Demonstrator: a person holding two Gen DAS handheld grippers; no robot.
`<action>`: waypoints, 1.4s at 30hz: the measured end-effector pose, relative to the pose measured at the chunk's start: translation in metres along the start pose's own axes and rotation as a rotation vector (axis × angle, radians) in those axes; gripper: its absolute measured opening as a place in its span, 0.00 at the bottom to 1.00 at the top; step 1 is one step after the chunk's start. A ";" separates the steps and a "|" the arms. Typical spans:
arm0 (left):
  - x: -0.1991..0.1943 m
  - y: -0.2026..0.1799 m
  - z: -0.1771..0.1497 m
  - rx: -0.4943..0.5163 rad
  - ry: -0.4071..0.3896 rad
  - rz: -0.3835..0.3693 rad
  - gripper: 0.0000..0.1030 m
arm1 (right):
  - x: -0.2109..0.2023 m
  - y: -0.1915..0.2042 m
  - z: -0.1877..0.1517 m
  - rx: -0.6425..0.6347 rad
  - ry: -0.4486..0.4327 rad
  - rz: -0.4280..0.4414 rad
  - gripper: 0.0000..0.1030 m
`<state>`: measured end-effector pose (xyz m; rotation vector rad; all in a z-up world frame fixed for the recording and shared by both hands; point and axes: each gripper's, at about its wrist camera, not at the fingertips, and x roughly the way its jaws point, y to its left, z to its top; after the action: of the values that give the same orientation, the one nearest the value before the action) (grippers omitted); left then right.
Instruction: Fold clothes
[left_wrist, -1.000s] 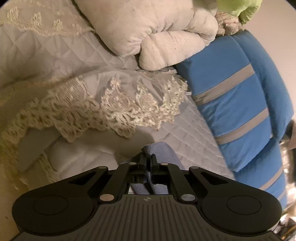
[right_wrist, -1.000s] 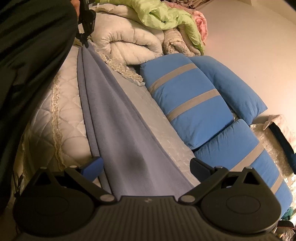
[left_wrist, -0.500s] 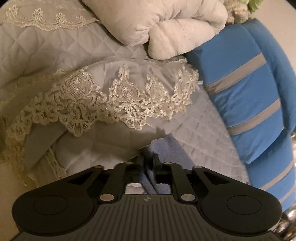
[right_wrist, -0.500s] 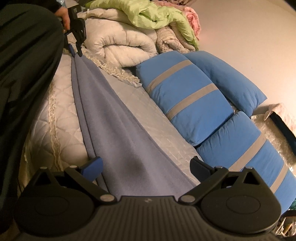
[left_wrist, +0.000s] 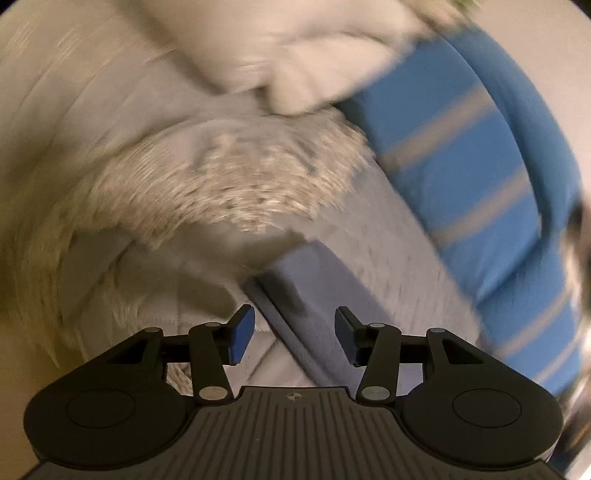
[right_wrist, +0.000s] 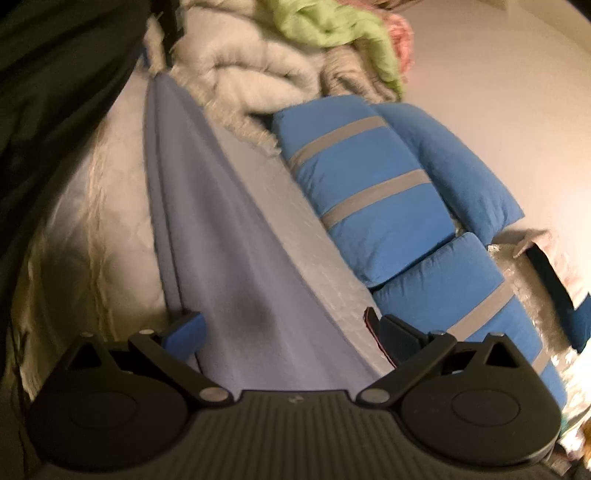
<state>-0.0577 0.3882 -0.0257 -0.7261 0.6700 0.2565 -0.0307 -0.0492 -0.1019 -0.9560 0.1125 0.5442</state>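
Observation:
A long periwinkle-blue cloth (right_wrist: 207, 206) lies stretched along the quilted bed. In the left wrist view its far end (left_wrist: 314, 273) rests flat on the quilt. My left gripper (left_wrist: 293, 325) is just behind that end with its jaws opening. The cloth runs between the blue pads (left_wrist: 242, 334) but neither pad presses on it. This view is blurred by motion. My right gripper (right_wrist: 280, 325) stands wide open over the cloth's near end. The fabric passes between its fingers without being pinched.
Two blue pillows with grey stripes (right_wrist: 369, 177) line the right side of the bed. A rolled white comforter (right_wrist: 251, 77) and a green blanket (right_wrist: 332, 29) are piled at the far end. A lace-edged cover (left_wrist: 229, 181) lies beyond the cloth. A person's dark clothing (right_wrist: 55, 92) fills the left.
The left gripper was shut on the cloth's corner. Its jaws have since parted and let go, and the corner now lies on the bed. The right gripper stays open.

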 end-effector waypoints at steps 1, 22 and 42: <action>-0.003 -0.009 -0.002 0.073 -0.009 0.015 0.47 | 0.001 0.001 -0.001 -0.017 0.005 0.003 1.00; -0.021 -0.127 -0.107 1.264 -0.191 0.124 0.67 | 0.024 0.029 0.006 -0.248 -0.003 -0.122 1.00; 0.019 -0.151 -0.197 1.950 -0.261 0.193 0.68 | 0.024 -0.045 0.021 0.237 -0.028 -0.040 1.00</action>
<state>-0.0710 0.1431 -0.0672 1.2209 0.4506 -0.1873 0.0092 -0.0434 -0.0640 -0.7180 0.1298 0.4951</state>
